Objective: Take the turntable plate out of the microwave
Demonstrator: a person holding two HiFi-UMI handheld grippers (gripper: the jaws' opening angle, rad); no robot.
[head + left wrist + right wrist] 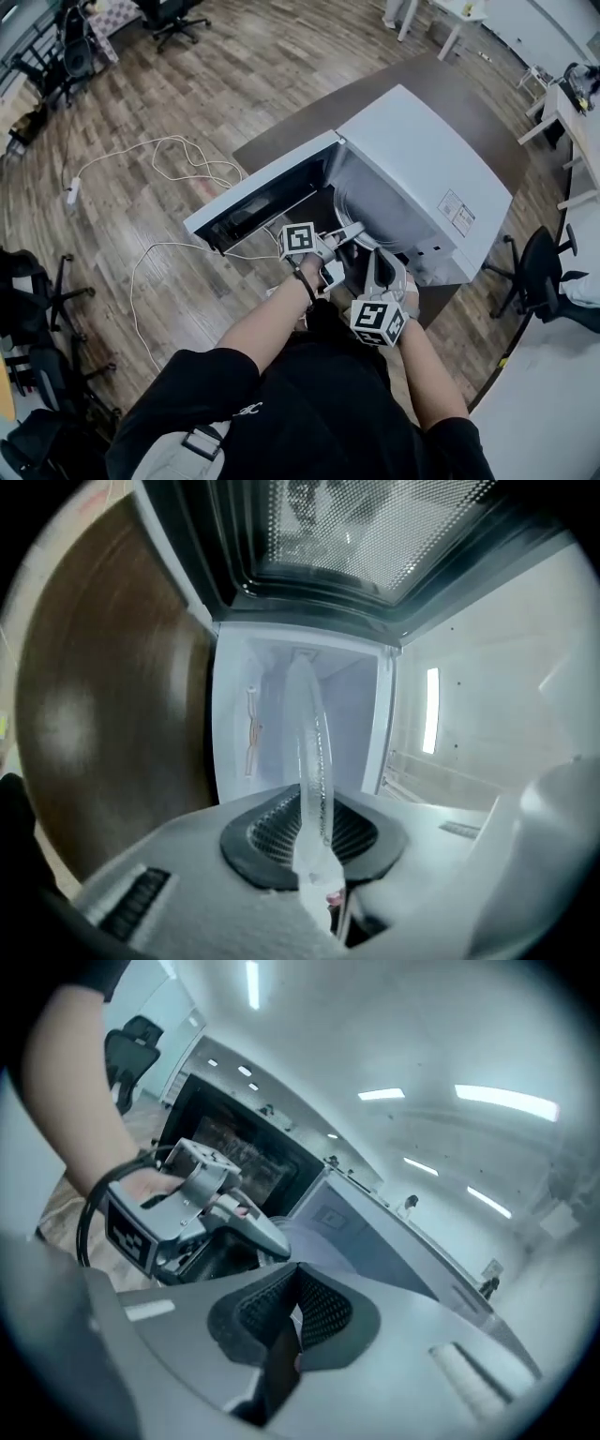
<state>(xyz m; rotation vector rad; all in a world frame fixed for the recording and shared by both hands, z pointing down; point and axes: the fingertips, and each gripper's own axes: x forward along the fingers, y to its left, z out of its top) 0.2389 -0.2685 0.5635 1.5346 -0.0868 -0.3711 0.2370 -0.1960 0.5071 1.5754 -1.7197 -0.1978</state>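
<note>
Head view: the left tongs (349, 230) reach into the open microwave (422, 159) and pinch the near rim of the plate (361, 199). Most of the plate sits beyond them, inside the cavity. The right tongs (375, 253) hang just beside the left ones, nearer the person and outside the opening. The door (253, 192) stands swung out to the left of both tongs. The microwave sits on a brown bench (450, 84).

Left gripper view: the pads press on the glass plate, which shows edge-on and runs straight ahead of the tongs into the white cavity.

Right gripper view: the right tongs are pressed together with nothing between them. Ahead and to the left, a hand (141, 1185) holds the left tongs, with the plate's pale rim just past their tips and the dark door window behind.
</note>
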